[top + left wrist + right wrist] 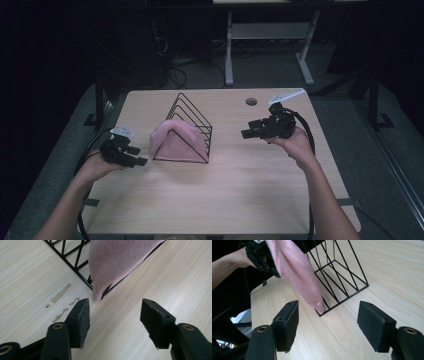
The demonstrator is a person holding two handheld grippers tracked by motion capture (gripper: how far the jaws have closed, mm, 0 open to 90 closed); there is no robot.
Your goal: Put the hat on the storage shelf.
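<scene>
A pink cloth (pixel 176 140), draped over the near end of a wire rack (pixel 192 117), is flanked by the nearer left gripper (pixel 131 155) and right gripper (pixel 252 131), both held wide open and empty.

Cloth (pixel 176 141) draped on wire rack (pixel 192 114), mid-table (pixel 240 190), left claw (pixel 131 155) left, right claw (pixel 248 133) right
</scene>
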